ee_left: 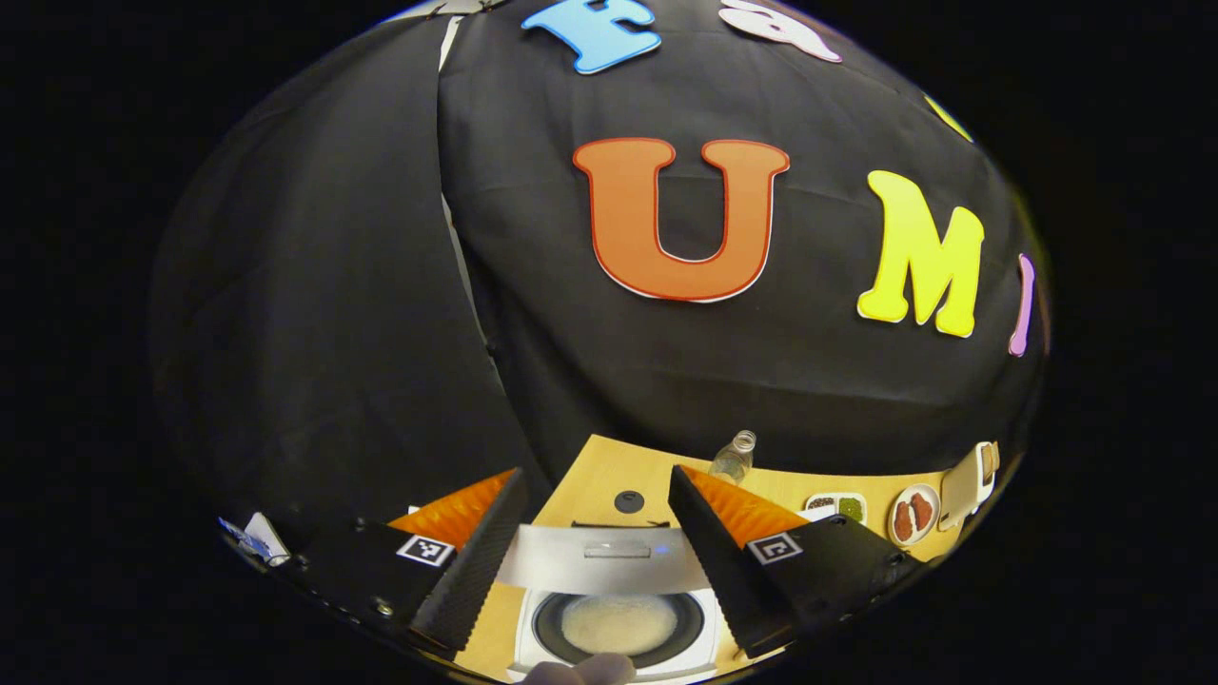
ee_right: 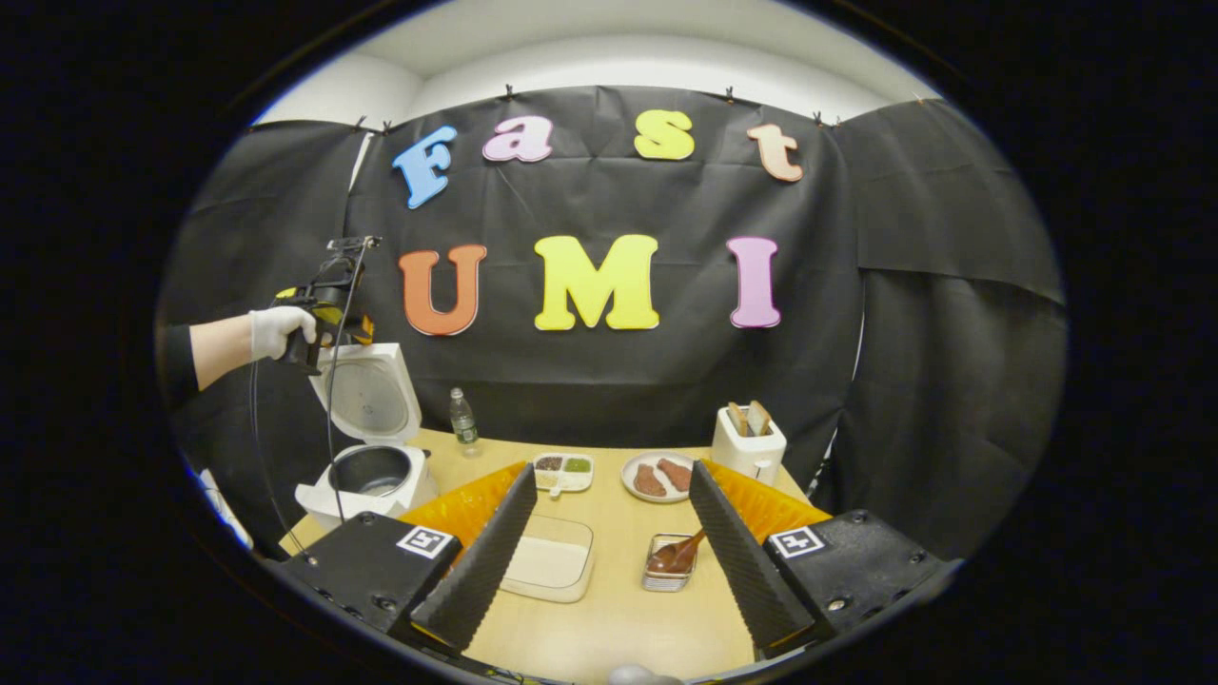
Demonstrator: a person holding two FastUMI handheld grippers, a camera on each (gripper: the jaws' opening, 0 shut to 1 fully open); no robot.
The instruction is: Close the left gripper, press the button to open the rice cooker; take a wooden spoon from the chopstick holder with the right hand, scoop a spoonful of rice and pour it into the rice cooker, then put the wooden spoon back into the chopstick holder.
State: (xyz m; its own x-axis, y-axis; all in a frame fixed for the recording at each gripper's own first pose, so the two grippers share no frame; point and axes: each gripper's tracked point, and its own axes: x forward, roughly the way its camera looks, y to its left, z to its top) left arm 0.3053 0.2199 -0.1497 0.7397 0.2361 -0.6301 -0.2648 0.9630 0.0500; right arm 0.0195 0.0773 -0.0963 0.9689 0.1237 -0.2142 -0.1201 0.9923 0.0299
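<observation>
Right gripper view: cooker [ee_right: 366, 457] stands open, spoon [ee_right: 677, 555] lies in its holder [ee_right: 669, 575] beside the rice box [ee_right: 550, 563]; both grippers' jaws apart.

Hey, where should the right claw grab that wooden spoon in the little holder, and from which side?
Grip the wooden spoon by its handle, the end that sticks up and to the right out of the holder. Come from above, fingers across the shaft. The bowl lies down inside, harder to pinch. The right claw is open.
</observation>
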